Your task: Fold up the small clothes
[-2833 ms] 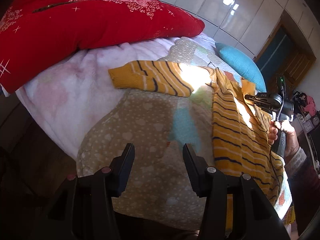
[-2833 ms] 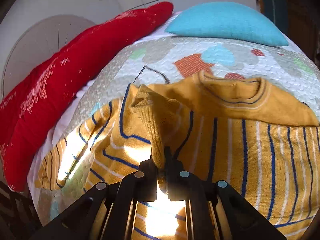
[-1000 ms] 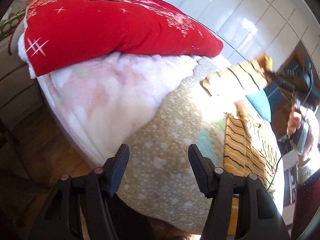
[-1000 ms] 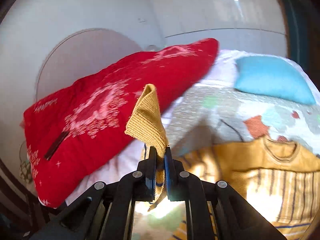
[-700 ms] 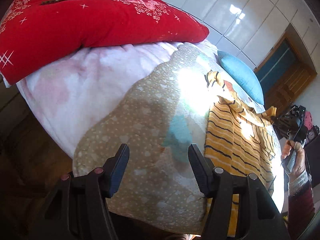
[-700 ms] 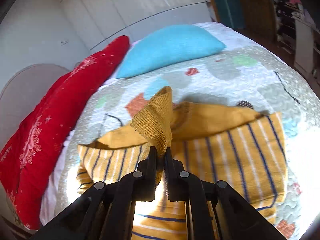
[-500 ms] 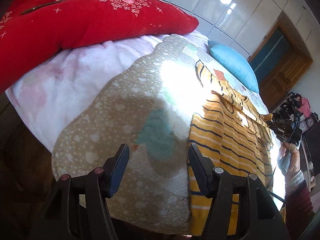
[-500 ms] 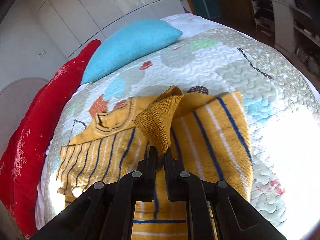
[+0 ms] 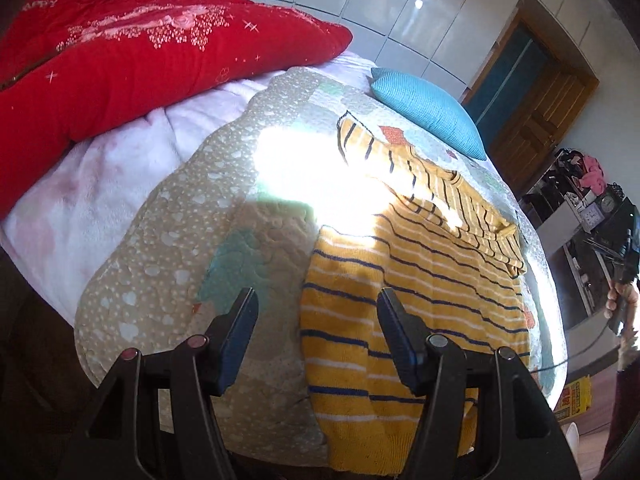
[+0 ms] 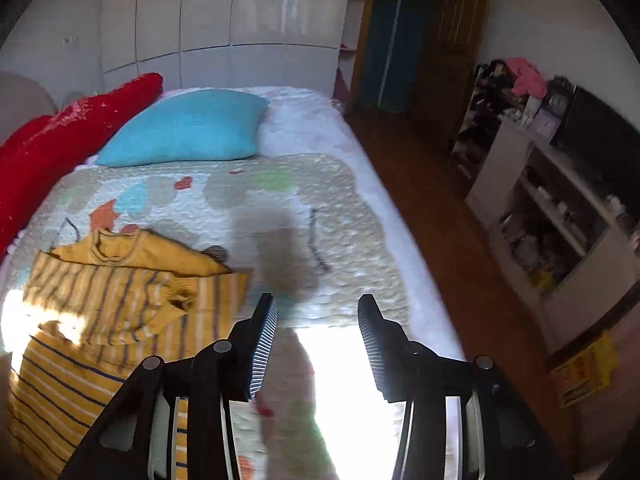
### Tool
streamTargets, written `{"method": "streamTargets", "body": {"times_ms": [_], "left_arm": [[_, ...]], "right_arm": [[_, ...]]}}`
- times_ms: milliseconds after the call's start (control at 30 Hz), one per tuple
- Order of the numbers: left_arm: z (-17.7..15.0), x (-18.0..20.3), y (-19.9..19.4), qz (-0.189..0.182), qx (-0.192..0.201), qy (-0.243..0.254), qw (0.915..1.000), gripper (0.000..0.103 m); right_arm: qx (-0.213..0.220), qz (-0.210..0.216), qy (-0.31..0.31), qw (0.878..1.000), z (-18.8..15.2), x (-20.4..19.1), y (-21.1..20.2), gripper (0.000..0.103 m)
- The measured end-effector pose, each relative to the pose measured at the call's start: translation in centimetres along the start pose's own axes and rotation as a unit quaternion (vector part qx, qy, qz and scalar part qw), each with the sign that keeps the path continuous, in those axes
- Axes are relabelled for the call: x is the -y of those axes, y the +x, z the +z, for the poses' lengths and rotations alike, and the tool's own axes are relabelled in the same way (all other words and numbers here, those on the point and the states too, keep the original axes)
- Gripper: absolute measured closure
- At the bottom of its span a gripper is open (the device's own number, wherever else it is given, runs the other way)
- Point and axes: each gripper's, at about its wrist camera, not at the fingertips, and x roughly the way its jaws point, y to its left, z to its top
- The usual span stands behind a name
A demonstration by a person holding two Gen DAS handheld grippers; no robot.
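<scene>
A small yellow sweater (image 9: 416, 280) with dark blue and white stripes lies flat on the quilted bedspread (image 9: 192, 240). One sleeve (image 9: 448, 204) is folded across its chest. My left gripper (image 9: 316, 312) is open and empty, hovering over the sweater's bottom hem at the near bed edge. My right gripper (image 10: 316, 312) is open and empty, above the bedspread (image 10: 304, 208) just right of the sweater (image 10: 108, 304). The folded sleeve's cuff (image 10: 180, 292) lies loose on the sweater. The right gripper also shows far right in the left wrist view (image 9: 622, 256), held by a hand.
A red pillow (image 9: 120, 60) and a blue pillow (image 9: 428, 108) lie at the head of the bed. A pink blanket (image 9: 80, 200) lies beside the quilt. A wooden floor (image 10: 440, 208) and white shelves (image 10: 552, 208) are right of the bed.
My right gripper carried the sleeve across the sweater, let it go on the chest, opened, and pulled back to the right. My left gripper stayed open and swung over the sweater's hem.
</scene>
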Motion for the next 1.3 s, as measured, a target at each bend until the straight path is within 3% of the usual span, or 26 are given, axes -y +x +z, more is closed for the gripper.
{"method": "streamTargets", "body": {"times_ms": [67, 133, 167, 200, 233, 300, 367, 467, 567, 700, 833, 967, 1000, 1067, 1100, 1167, 1233, 1300], "left_arm": [[0.6, 0.2, -1.1, 0.013, 0.021, 0.009, 0.9997, 0.035], [0.9, 0.2, -2.1, 0.02, 0.035, 0.013, 0.9991, 0.03], [1.0, 0.2, -2.4, 0.022, 0.036, 0.015, 0.999, 0.025], [0.9, 0.2, -2.5, 0.022, 0.032, 0.017, 0.9991, 0.024], [0.8, 0.2, -2.4, 0.021, 0.027, 0.018, 0.9992, 0.023], [0.3, 0.1, -1.4, 0.019, 0.006, 0.02, 0.9996, 0.023], [-0.5, -0.1, 0.0, 0.016, -0.018, 0.018, 0.9996, 0.023], [-2.0, 0.0, 2.3, 0.008, -0.047, 0.011, 0.9988, 0.023], [-3.4, 0.5, 4.2, -0.007, -0.073, 0.014, 0.9972, 0.023], [-5.1, 1.8, 5.8, -0.03, -0.1, 0.029, 0.9942, 0.023], [-6.5, 3.0, 6.7, -0.029, -0.099, 0.045, 0.9936, 0.023], [-7.2, 3.9, 6.4, -0.055, -0.096, 0.054, 0.9924, 0.025], [-7.4, 4.1, 6.3, -0.066, -0.096, 0.056, 0.9916, 0.03], [-7.8, 4.3, 5.9, -0.063, -0.096, 0.064, 0.9913, 0.071], [-8.0, 4.3, 5.9, -0.06, -0.099, 0.066, 0.9911, 0.078], [-8.3, 3.8, 5.8, -0.068, -0.098, 0.054, 0.9914, 0.08], [-8.5, 3.5, 5.8, -0.078, -0.098, 0.045, 0.9911, 0.079], [-8.6, 3.3, 6.0, -0.093, -0.102, 0.035, 0.9898, 0.069]], "right_arm": [[0.018, -0.111, -0.057, 0.992, 0.3, 2.9, -2.6, 0.044], [0.04, -0.232, -0.116, 0.965, -0.1, 4.8, -4.9, 0.037], [0.047, -0.263, -0.128, 0.955, -0.7, 5.6, -6.0, 0.034], [0.048, -0.26, -0.124, 0.956, -1.3, 6.2, -7.1, 0.034], [0.045, -0.225, -0.107, 0.967, -2.1, 6.7, -8.1, 0.033], [0.031, -0.107, -0.063, 0.992, -4.5, 6.8, -9.3, 0.031], [0.007, 0.023, -0.022, 0.999, -7.9, 5.5, -9.4, 0.031], [-0.038, 0.183, 0.036, 0.982, -14.1, 2.1, -7.5, 0.031], [-0.083, 0.276, 0.09, 0.953, -19.9, -2.0, -4.9, 0.031], [-0.113, 0.354, 0.145, 0.917, -24.7, -6.0, -3.3, 0.03], [-0.099, 0.384, 0.151, 0.905, -25.5, -8.6, -3.7, 0.029], [-0.113, 0.432, 0.147, 0.882, -26.1, -11.8, -3.2, 0.029], [-0.115, 0.441, 0.147, 0.878, -26.5, -12.4, -3.4, 0.029], [-0.117, 0.463, 0.144, 0.867, -27.2, -13.4, -4.0, 0.03], [-0.124, 0.479, 0.144, 0.857, -27.6, -13.8, -4.2, 0.032], [-0.141, 0.499, 0.141, 0.843, -28.6, -14.5, -4.5, 0.038], [-0.158, 0.503, 0.133, 0.839, -29.9, -15.3, -4.6, 0.041], [-0.174, 0.505, 0.132, 0.835, -31.1, -16.0, -4.5, 0.045]]}}
